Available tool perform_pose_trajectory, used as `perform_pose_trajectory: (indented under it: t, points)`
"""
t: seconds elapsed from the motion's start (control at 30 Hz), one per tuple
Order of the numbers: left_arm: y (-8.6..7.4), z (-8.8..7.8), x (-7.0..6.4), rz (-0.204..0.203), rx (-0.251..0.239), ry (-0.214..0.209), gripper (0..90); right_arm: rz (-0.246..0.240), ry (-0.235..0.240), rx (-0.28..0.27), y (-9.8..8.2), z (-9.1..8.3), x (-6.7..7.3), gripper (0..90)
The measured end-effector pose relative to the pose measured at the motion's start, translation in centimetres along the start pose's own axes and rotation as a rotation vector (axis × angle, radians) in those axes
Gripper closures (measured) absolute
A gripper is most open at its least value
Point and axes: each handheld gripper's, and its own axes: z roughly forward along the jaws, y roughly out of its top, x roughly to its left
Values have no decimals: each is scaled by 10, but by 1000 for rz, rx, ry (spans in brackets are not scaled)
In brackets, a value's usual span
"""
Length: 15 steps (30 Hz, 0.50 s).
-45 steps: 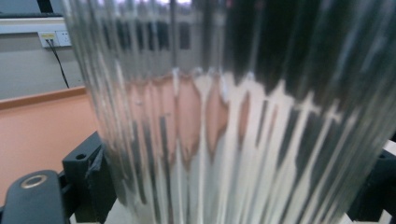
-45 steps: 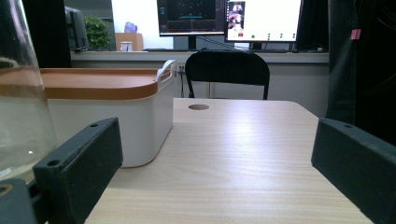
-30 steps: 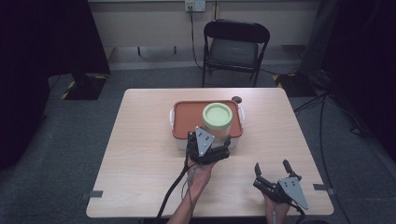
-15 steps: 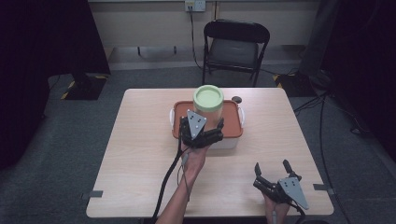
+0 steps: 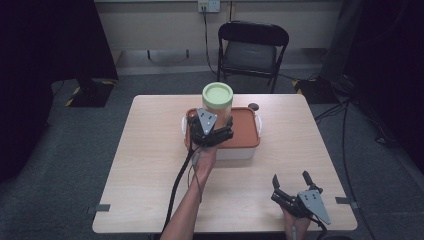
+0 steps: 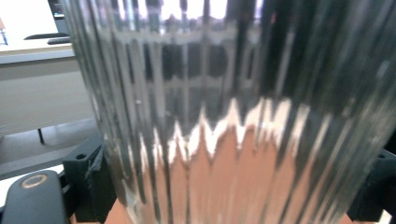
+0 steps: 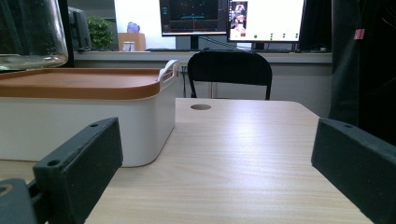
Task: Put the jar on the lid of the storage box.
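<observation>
**Inspector:** High view first. The left gripper [image 5: 216,131] is clamped on a ribbed glass jar [image 5: 218,107] with a pale green lid [image 5: 218,93], held upright above the orange-lidded white box [image 5: 240,135].

**Clerk:** Is the jar resting on the box?

**Inspector:** Its base is just clear of the box lid in the right gripper view [image 7: 28,32], where a thin gap shows under the glass at the upper left. In the left gripper view the ribbed glass [image 6: 243,112] stands between the two black jaws, which press it on either side; orange shows through its lower half.

**Clerk:** And the box?

**Inspector:** Near the middle of the table [image 5: 150,165], somewhat toward the far edge. A small dark round disc [image 5: 253,106] lies on the table just beyond the box's far right corner.

**Clerk:** The other claw?

**Inspector:** The right gripper [image 5: 295,192] sits low at the table's near edge, toward the near right corner, jaws spread wide and holding nothing. Its own view looks along the bare tabletop, the box [image 7: 88,116] off to its left.

**Clerk:** Beyond the table?

**Inspector:** A black folding chair [image 5: 252,47] stands past the far edge, against the wall.
</observation>
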Motion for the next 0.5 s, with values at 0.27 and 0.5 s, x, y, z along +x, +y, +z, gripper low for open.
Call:
perform_pose_trajectory:
  t: [0.27, 0.5]
  points:
    - [-8, 8, 0, 10, 17, 20, 117, 1, 0, 0, 0, 0, 0, 12]
    - [-18, 14, 4, -4, 31, 30, 117, 0, 2, -1, 0, 0, 0, 12]
